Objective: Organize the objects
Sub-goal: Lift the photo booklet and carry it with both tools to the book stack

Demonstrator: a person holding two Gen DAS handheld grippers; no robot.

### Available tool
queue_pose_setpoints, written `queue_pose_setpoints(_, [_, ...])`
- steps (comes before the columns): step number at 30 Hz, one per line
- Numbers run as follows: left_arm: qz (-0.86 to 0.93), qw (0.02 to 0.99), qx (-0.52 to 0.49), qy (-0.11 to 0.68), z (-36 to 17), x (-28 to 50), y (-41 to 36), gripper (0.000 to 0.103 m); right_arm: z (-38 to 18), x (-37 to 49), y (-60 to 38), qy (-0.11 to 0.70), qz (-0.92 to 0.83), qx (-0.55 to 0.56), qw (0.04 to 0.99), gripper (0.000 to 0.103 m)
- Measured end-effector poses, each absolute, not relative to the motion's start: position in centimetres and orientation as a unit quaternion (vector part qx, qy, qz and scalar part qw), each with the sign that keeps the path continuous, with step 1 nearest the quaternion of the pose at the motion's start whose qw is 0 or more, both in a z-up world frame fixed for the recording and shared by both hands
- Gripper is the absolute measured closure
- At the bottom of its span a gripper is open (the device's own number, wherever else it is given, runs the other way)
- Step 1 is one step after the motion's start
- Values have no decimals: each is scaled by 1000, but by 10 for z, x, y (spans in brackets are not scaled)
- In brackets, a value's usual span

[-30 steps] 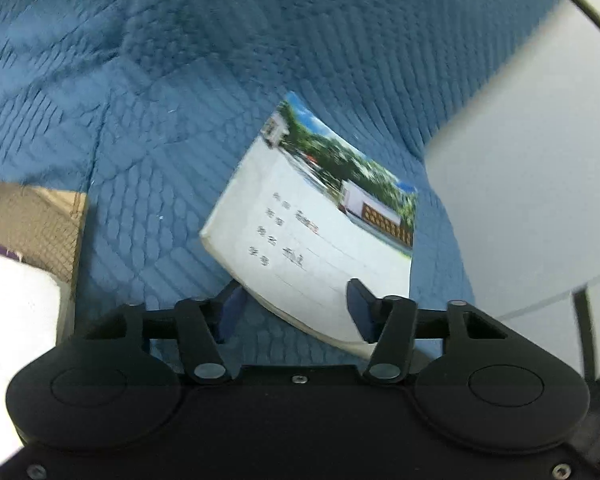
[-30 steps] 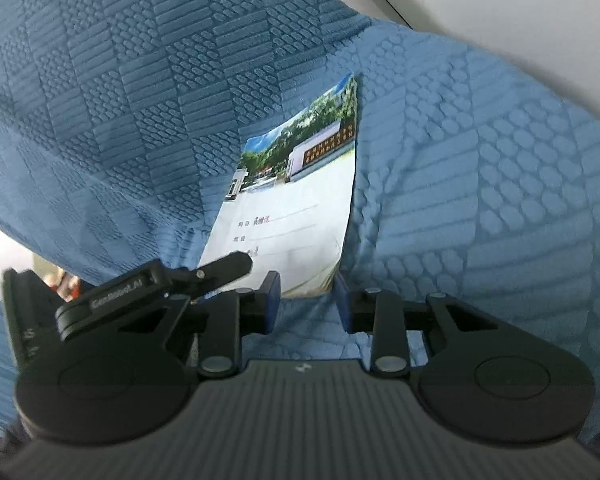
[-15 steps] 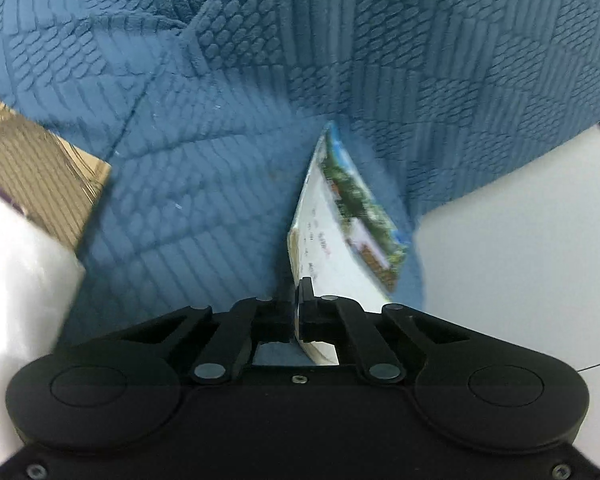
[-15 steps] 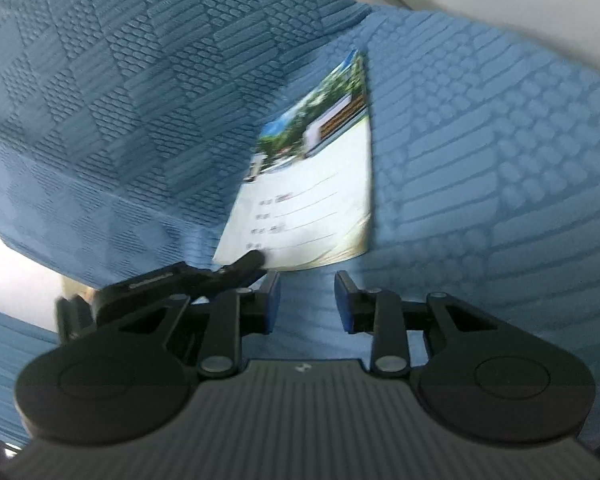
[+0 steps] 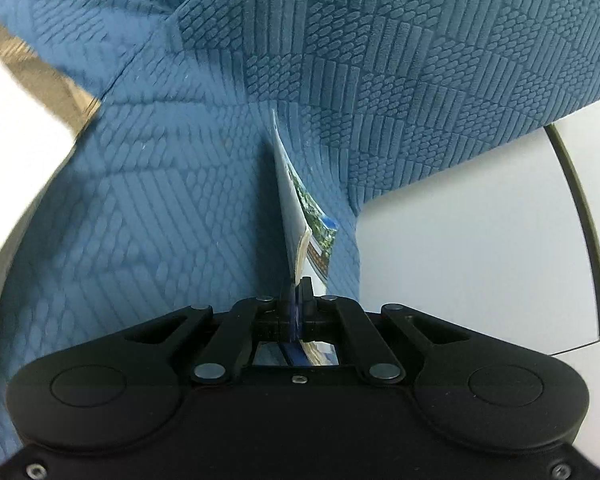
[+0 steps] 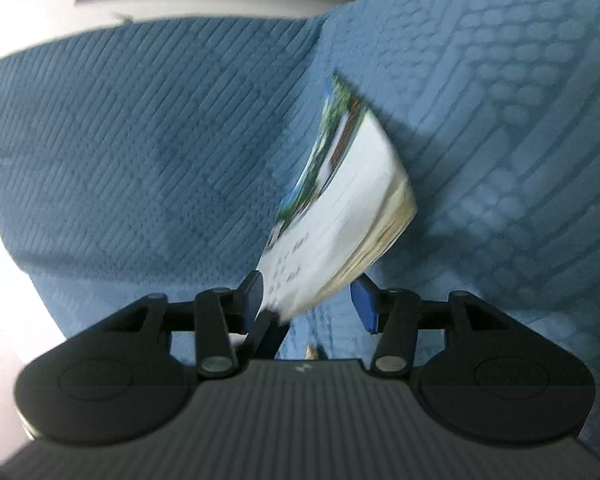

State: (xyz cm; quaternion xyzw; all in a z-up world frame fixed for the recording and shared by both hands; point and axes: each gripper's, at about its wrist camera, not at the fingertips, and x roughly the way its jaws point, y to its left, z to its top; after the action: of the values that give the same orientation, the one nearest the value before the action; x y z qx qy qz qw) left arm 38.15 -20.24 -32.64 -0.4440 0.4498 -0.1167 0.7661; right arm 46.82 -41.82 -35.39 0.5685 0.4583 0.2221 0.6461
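A textured blue fabric cover (image 5: 380, 80) fills most of both views, draped over soft furniture, with a white surface (image 5: 460, 240) at the right of the left wrist view. Against the fabric, at the centre of the left wrist view, a thin booklet (image 5: 300, 216) with a white cover and a photo band stands almost on edge. At the lower centre of that view the left gripper (image 5: 297, 296) is clenched on the booklet's near edge, pads pressed flat to the paper. In the right wrist view the same booklet (image 6: 340, 208) tilts up from lower centre toward the upper right, blurred. The right gripper (image 6: 308, 300) sits at lower centre; its jaws have just been opening and stand apart on either side of the booklet's lower corner, not pressing it. Likely the step is a lift or handover of the booklet. To do it well, the left grip should stay firm, since thin paper bends and slips; the right should close squarely on the corner only once the pages sit fully between its pads.
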Motion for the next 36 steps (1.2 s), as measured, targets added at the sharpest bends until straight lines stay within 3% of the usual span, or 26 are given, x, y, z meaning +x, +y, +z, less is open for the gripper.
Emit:
queue_pose_setpoints(3, [-118,762,-450,451,-324,368,-203,103,-348,462,-434,434,173,556,688,54])
queue_pose_setpoints(8, [-114,744,-471,460,-332,345,-200,103,-349,460,-439,443,176,553,683,91])
queue_pose_setpoints(11, [-111,734,-480,467,-341,333,-196,102,-347,457,-438,451,177,546,683,96])
queue_pose_setpoints(16, [-101,720,-496,475,-351,314,-194,97,-337,446,-449,449,181,544,686,97])
queue_pose_setpoints(26, [-100,694,-525,483,-352,291,-205,69,-313,420,-470,440,166,526,709,98])
queue_pose_setpoints(36, [-82,649,-570,496,-370,268,-212,67,-293,383,-478,459,137,525,703,98])
